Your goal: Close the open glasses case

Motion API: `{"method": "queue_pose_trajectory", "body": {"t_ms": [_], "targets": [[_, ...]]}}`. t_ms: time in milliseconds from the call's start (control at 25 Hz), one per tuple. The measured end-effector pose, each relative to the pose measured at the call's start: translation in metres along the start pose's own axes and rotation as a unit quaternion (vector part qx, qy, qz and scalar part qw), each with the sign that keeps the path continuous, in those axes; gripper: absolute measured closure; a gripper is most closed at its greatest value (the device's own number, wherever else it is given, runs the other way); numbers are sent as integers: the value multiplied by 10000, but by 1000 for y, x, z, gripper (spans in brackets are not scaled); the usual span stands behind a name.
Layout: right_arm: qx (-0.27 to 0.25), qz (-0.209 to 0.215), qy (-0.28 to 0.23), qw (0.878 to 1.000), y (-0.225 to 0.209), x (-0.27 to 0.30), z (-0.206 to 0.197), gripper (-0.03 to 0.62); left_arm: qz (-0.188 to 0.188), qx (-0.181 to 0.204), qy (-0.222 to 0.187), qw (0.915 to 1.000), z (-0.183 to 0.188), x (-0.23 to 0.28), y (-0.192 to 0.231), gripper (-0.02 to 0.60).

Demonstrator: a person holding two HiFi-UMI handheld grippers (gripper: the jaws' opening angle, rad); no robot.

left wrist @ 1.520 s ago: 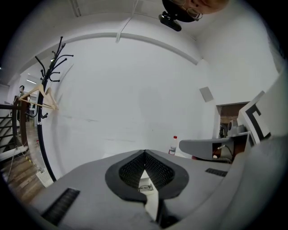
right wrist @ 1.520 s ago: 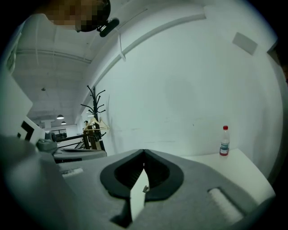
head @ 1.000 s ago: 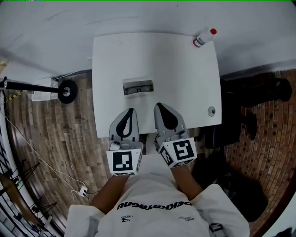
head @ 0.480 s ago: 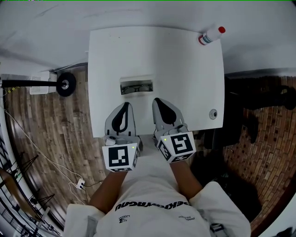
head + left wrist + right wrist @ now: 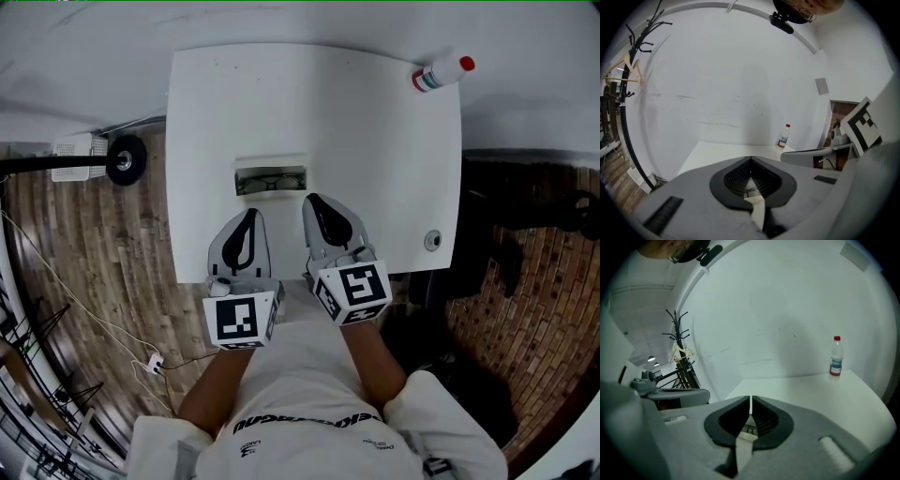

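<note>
Near the middle of a white table (image 5: 375,141) lies the glasses case (image 5: 271,178), open, with a dark pair of glasses (image 5: 272,182) inside it. Its lid seems to stand along the far edge, though the head view is too small to be sure.

Just short of the case, on the person's side, two grippers point toward it. The left gripper (image 5: 249,214) sits a little apart from the case's near edge. The right gripper (image 5: 311,199) has its tip close beside the case's right end. Each gripper's own view shows its jaws pressed together, tips meeting, with nothing held between them.

Well away at the far right corner of the table stands a small bottle (image 5: 441,73) with a red cap.

Neither gripper appears to touch the case yet, so closing has probably not begun. The main risk is that a push on the lid from one side could slide the light case across the smooth table instead of folding it shut. A glasses arm sticking up could also get caught under the lid. Steadying the base with one gripper would likely help.
</note>
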State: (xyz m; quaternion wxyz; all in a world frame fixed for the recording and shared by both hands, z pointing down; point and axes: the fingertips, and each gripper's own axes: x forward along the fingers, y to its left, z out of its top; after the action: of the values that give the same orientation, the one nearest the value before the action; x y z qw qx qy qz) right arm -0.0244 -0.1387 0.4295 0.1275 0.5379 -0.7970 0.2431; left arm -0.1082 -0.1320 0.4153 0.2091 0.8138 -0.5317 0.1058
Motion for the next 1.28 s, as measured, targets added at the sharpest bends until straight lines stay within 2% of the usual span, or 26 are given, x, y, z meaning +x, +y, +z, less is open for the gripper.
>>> {"method": "queue_pose_trajectory", "body": {"t_ms": [760,1280], "targets": [[239,10,499,9985,-43,43,-37,540,-6,-89,292,9995,-32,37,0,584],[443,177,817,9955,-60,69,-59,511,93,-121,483,9987,-52,52,5,584]]}}
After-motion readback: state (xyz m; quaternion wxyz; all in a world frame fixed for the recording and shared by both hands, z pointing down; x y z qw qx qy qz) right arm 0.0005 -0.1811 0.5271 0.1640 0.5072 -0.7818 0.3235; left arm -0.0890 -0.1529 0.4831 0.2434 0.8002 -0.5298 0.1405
